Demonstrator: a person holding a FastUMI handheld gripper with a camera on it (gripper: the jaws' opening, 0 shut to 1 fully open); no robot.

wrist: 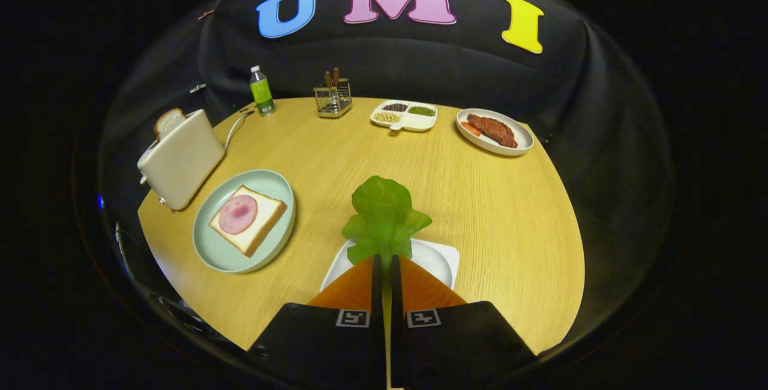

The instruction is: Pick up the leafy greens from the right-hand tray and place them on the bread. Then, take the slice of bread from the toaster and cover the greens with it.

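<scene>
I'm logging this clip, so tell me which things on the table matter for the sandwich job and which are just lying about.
For the job: leafy greens clamped in the gripper, white tray, bread with ham on green plate, toaster with bread slice.

Lying about: bottle, wire caddy, divided dish, meat plate.

Bright green lettuce (384, 216), pink ham (238, 214) on pale bread (249, 222), mint plate (225, 252), cream toaster (180, 159), white tray (435, 258), light wood-grain table (498, 216).

Leafy greens (384, 213) pinched between fingers (360, 285) above tray (441, 258); left, bread (255, 225) on plate (219, 252); behind that, toaster (180, 159) holding slice (169, 121).
</scene>
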